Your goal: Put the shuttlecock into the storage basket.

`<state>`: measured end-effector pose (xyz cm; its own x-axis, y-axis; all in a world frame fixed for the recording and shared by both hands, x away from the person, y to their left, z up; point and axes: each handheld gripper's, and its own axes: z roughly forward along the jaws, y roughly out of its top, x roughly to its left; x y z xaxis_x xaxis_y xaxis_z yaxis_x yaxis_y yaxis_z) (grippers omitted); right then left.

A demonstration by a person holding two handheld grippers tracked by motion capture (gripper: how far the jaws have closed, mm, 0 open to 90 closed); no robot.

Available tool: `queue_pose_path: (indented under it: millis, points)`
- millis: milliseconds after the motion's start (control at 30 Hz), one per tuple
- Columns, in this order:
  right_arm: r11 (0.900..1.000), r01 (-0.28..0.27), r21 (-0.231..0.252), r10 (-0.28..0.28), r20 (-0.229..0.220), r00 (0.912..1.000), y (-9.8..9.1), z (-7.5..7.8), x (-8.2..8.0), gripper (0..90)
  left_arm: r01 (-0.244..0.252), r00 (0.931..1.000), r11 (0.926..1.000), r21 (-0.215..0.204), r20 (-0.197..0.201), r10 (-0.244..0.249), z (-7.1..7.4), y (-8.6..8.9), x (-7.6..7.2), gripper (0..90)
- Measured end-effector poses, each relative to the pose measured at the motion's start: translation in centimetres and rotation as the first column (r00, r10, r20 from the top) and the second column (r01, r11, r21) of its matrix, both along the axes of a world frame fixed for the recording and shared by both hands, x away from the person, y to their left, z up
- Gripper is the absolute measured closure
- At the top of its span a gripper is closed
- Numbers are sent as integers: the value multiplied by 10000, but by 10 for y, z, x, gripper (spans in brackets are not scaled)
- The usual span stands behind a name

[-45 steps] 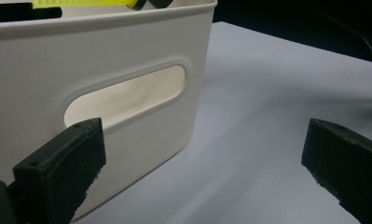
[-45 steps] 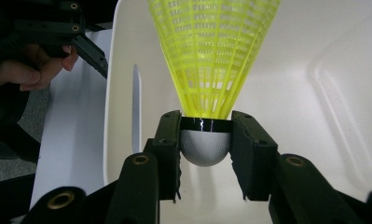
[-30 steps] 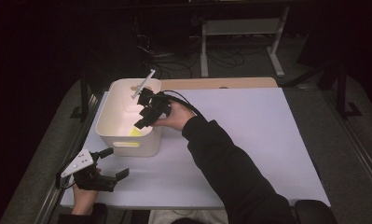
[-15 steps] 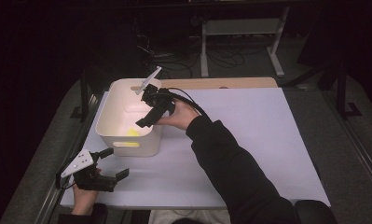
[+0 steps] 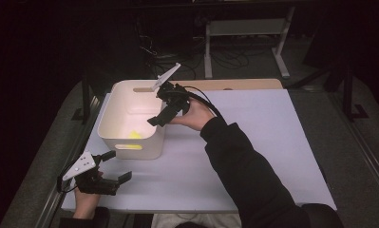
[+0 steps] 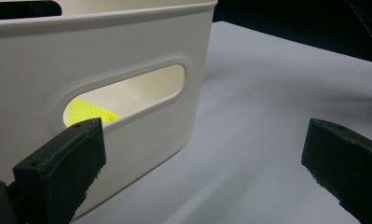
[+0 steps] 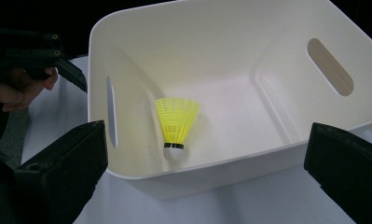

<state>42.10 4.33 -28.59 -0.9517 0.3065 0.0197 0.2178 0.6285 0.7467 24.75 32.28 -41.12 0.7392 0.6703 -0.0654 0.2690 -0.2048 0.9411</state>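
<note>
We judge the drop done: the shuttlecock (image 7: 176, 125) lies in the bin (image 5: 112, 136) near the table's (image 5: 272, 142) left edge, apparently cork-down, so our just-opened, empty right gripper (image 5: 168, 102) should withdraw.

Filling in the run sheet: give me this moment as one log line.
right claw: open, just released, above bin | shuttlecock: lying in white bin | left claw: open, beside bin on table

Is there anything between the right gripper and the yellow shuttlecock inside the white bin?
Nothing visible is. The right gripper, jaws just opened and empty, hangs over the bin's near rim. The shuttlecock lies alone on the bin floor by the slotted wall, with open space above it.
</note>
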Motion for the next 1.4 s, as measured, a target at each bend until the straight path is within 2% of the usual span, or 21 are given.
queue_pose_path:
  millis: [367, 400, 567, 1000, 1400]
  points:
    - [9995, 286, 123, -287, 58, 9996, -16, -1, -3, 0, -1, 10000, 10000, -12, -1, 1, 0, 0, 0, 0]
    - [9991, 341, 265, -342, 37, 9994, -23, -4, -6, 0, 1, 10000, 10000, -23, -8, -1, 0, 0, 0, 0]
    - [9983, 461, 359, -465, 97, 9989, -33, -8, -8, 0, -9, 10000, 10000, -17, -10, 9, 0, 0, 0, 0]
    - [9969, 680, 402, -684, 91, 9976, -54, -15, -12, 0, -8, 10000, 10000, -7, -8, 8, 0, 0, 0, 0]
    - [9924, 1066, 609, -1072, 69, 9942, -81, -21, -16, 0, -16, 10000, 10000, -5, -20, 16, 0, 0, 0, 0]
